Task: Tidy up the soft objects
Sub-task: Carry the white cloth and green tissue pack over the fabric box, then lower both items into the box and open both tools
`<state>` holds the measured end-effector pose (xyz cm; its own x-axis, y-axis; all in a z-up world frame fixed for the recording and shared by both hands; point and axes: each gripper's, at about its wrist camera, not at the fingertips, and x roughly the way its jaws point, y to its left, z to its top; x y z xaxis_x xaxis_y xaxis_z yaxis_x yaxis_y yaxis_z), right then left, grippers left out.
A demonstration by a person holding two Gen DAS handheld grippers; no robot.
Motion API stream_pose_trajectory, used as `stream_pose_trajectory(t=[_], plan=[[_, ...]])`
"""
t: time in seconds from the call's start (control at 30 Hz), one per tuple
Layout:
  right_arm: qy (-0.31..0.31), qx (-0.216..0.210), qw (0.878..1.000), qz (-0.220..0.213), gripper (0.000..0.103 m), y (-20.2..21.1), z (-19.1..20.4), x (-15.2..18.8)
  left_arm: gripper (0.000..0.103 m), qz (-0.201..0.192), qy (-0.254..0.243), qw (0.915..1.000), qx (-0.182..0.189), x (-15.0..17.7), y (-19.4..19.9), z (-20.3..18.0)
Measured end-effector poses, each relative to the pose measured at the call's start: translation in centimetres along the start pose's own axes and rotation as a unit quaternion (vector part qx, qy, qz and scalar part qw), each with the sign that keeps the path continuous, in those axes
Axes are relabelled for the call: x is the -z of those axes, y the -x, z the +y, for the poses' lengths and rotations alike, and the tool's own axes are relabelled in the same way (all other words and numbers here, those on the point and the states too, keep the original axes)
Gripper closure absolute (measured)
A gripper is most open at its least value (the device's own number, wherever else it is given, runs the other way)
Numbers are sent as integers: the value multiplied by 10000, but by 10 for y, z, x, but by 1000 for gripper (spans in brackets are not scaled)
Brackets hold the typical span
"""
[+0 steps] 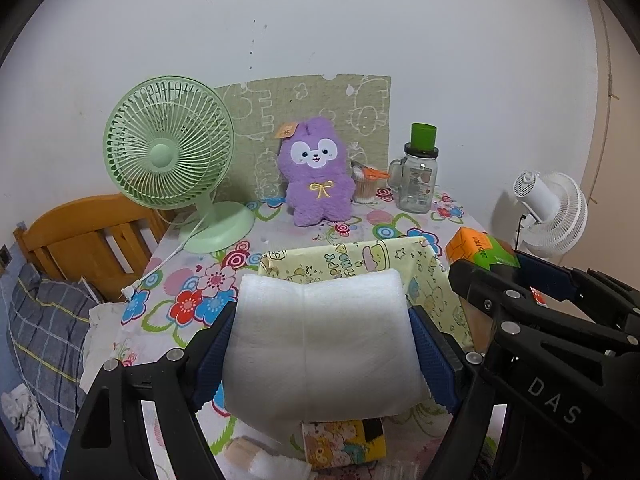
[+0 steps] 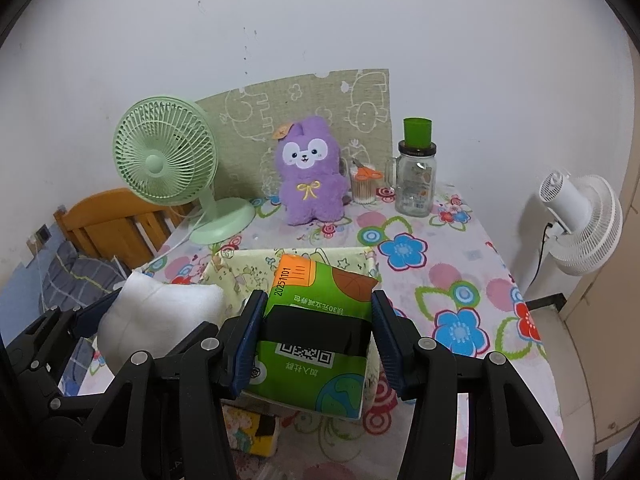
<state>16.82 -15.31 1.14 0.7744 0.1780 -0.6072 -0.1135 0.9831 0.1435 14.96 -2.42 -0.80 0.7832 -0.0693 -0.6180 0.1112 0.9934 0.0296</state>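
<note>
My left gripper (image 1: 320, 314) is shut on a white foam roll (image 1: 320, 344), its blue pads pressing both sides. Just behind the foam stands a yellow cartoon-print fabric box (image 1: 432, 280) with its top open. My right gripper (image 2: 318, 300) is shut on a green tissue pack (image 2: 316, 320) with an orange end, held over the near side of the same fabric box (image 2: 240, 268). In the right wrist view the foam roll (image 2: 160, 312) shows at the left, beside the pack. A purple plush toy (image 1: 318, 176) sits upright at the back of the table.
The table carries a flowered cloth (image 2: 460, 280). A green desk fan (image 1: 168, 152) stands back left; a swab jar with orange scissors (image 1: 366, 188) and a glass jar (image 1: 418, 180) stand back right. A white fan (image 2: 580, 216) stands off the right edge. A wooden bed frame (image 1: 80, 236) lies left. A small cartoon box (image 1: 344, 440) sits under the foam.
</note>
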Motion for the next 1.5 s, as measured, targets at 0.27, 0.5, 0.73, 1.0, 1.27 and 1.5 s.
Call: stream_pose_trajectory(t=[0.27,0.5,0.73,1.0,1.27,1.5], plan=[[-36,0,10000,54,48,-22,-3,-10,19,42,70,10000,18,-10,-21,3],[-36,32,9997,227,48,-48,-6,-14,19,243,137,9996,86,-13,-49,5],[-17,17,9992,387,48,-74,-9,-17,19,423,312,9985,145,-13,-72,9],[-8,128,9983,565,48,-99,-12,-16,15,673,379,9967,241,-9,-95,11],[69,208,9976,658,22,-113,-10,-13,2,887,380,9948,316,-3,-109,9],[154,281,9970,705,16,-113,-7,-11,0,904,294,9951,286,-3,-108,6]])
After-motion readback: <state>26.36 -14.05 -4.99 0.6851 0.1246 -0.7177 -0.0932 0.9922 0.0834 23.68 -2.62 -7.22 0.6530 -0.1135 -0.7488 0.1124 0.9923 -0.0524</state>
